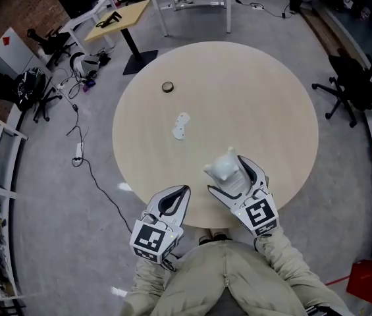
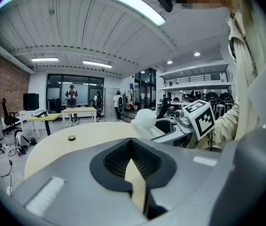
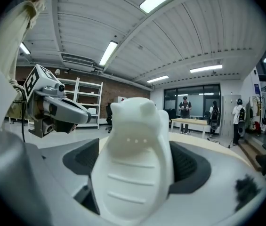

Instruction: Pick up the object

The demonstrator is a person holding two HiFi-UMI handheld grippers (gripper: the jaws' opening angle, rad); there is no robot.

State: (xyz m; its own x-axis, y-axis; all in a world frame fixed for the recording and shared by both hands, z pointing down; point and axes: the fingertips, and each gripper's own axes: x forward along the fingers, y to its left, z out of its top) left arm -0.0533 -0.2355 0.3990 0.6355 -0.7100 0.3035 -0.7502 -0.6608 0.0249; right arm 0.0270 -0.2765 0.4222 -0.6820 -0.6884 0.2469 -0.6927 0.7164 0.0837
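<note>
Nearest me, my left gripper (image 1: 178,196) hangs low by the person's lap at the near rim of the round table (image 1: 251,110). Its jaws are drawn together on nothing, and only a sliver of tabletop shows through the hollow between the pads. I judge it is parked there to stay out of the way.

Just beside it, my right gripper (image 1: 237,180) is clenched on the white figurine (image 3: 135,159), a small eared animal shape with a ribbed belly. The jaws press its two flanks, so it stands upright with its ears clear above them. It sits over the table's near edge, and from the left gripper view I judge it is lifted off the surface, so the pick looks done.

Farther out on the table a flat white piece (image 1: 181,126) lies near the middle. Beyond it is a small dark disc (image 1: 167,87), well apart from both grippers.
</note>
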